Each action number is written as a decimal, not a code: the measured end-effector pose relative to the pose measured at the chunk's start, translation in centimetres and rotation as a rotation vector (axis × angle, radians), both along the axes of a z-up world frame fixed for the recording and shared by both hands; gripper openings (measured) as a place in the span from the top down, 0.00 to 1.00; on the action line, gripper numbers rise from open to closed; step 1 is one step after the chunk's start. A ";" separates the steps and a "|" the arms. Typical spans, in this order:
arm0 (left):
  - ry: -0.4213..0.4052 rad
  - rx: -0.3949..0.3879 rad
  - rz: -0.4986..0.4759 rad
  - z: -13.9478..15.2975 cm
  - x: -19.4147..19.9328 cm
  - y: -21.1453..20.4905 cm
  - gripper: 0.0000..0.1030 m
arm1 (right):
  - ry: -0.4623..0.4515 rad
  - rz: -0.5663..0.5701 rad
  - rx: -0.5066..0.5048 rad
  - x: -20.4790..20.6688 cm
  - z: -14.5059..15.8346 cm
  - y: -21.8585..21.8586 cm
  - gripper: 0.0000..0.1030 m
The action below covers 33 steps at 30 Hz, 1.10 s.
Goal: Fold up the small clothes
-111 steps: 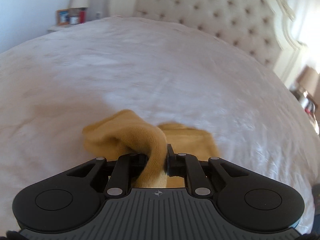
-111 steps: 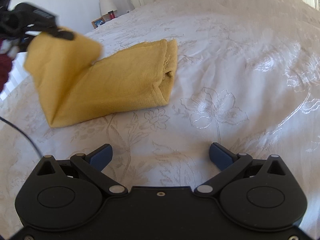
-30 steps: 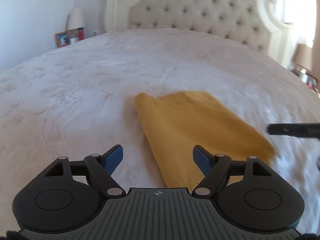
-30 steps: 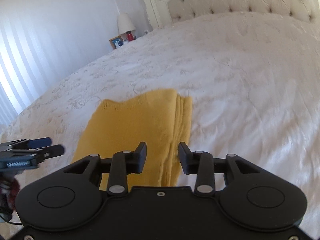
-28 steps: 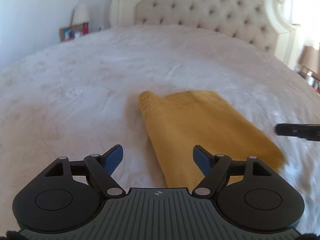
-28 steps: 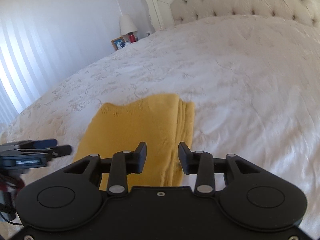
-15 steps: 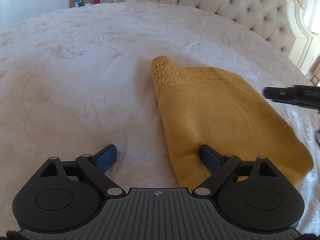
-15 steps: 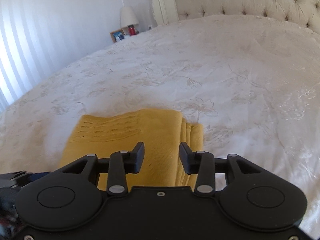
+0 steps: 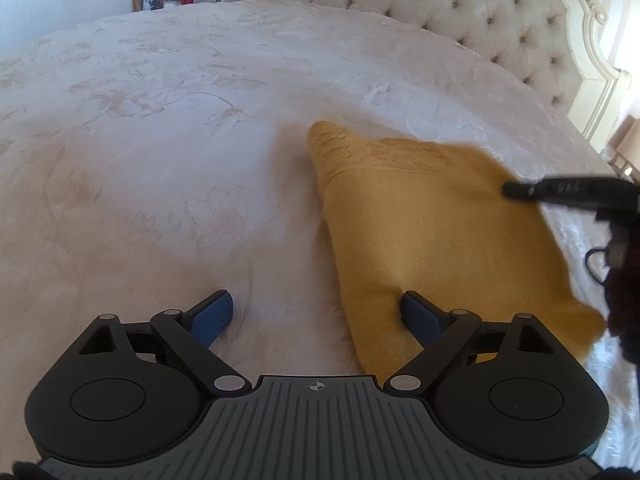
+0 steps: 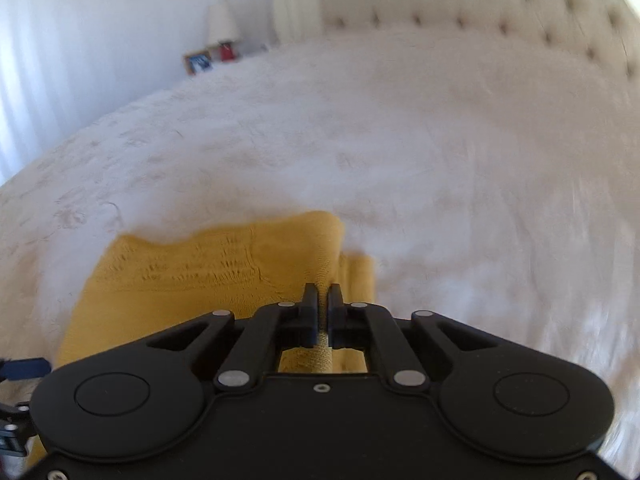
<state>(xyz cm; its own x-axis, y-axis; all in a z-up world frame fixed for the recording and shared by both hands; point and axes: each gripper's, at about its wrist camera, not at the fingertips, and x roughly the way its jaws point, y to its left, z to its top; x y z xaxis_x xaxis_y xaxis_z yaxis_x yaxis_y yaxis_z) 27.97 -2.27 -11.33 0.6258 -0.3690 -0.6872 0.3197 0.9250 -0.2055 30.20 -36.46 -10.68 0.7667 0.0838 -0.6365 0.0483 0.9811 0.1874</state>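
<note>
Two grippers on one yellow garment [image 9: 432, 232] lying on the bed [image 9: 160, 152]: right gripper [image 10: 323, 300] pinches its right edge, left gripper [image 9: 316, 316] spread wide, straddling its near-left edge.

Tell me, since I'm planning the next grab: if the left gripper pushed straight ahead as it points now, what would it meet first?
Probably the white bedspread first. The left gripper is open and angled down at bare bedding; the yellow garment lies only around its right finger, whose tip may already touch it. Depth is unclear.
</note>
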 end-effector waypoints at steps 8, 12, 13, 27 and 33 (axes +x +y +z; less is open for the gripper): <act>0.042 -0.057 -0.063 0.8 -2.3 0.8 0.11 | -0.052 -0.046 0.243 -1.8 -0.8 -3.5 0.25; 0.113 -0.128 -0.086 0.5 -2.2 0.6 0.11 | -0.015 -0.039 0.332 -1.4 -2.0 -4.6 0.25; 0.130 -0.149 -0.091 0.3 -2.0 0.5 0.11 | -0.004 -0.034 0.362 -1.3 -2.3 -4.8 0.25; 0.148 -0.241 -0.133 -1.5 2.3 -4.0 0.14 | 0.065 0.075 0.567 3.2 -5.0 -4.9 0.25; 0.192 -0.322 -0.150 -2.0 0.4 -2.2 0.75 | 0.070 0.067 0.605 1.9 -5.5 -5.1 0.63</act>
<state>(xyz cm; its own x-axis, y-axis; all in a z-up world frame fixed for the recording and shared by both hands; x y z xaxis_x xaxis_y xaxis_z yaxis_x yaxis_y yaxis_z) 28.36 -4.50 -13.30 0.4200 -0.6624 -0.6204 0.3742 0.7491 -0.5466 32.06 -41.59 -16.16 0.7052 0.4927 -0.5098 0.0223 0.7033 0.7106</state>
